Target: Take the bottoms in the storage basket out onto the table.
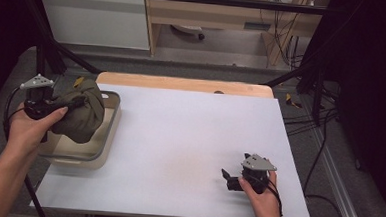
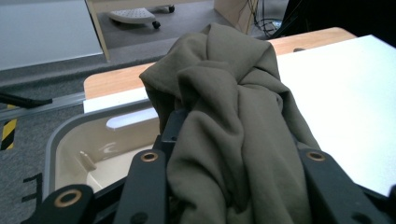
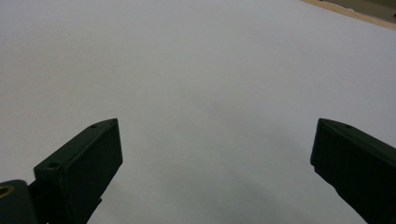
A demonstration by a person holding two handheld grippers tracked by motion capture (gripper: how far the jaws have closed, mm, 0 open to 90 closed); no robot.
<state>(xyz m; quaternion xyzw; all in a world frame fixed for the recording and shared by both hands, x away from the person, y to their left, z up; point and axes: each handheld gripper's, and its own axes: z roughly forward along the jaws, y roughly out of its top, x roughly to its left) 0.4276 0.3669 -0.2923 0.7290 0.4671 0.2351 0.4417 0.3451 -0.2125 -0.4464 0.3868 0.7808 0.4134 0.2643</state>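
Note:
An olive-green bundled cloth (image 1: 80, 111) hangs over a cream tub (image 1: 111, 118) with a grey rim at the table's left edge. My left gripper (image 1: 56, 107) is shut on the cloth and holds it above the tub. In the left gripper view the cloth (image 2: 229, 126) bulges up between the two black jaws, and the tub (image 2: 93, 140) lies below it. My right gripper (image 1: 227, 179) rests low on the white table sheet (image 1: 189, 138) near the front right, open, with nothing between its jaws. The right gripper view has bare white sheet (image 3: 210, 84) between the spread fingertips (image 3: 88, 154).
A strip of wooden tabletop (image 1: 182, 83) runs along the far edge of the sheet. Black frame legs (image 1: 49, 46) stand at both far corners, and cables (image 1: 324, 145) trail on the grey floor to the right. A light wooden cabinet (image 1: 206, 14) stands beyond the table.

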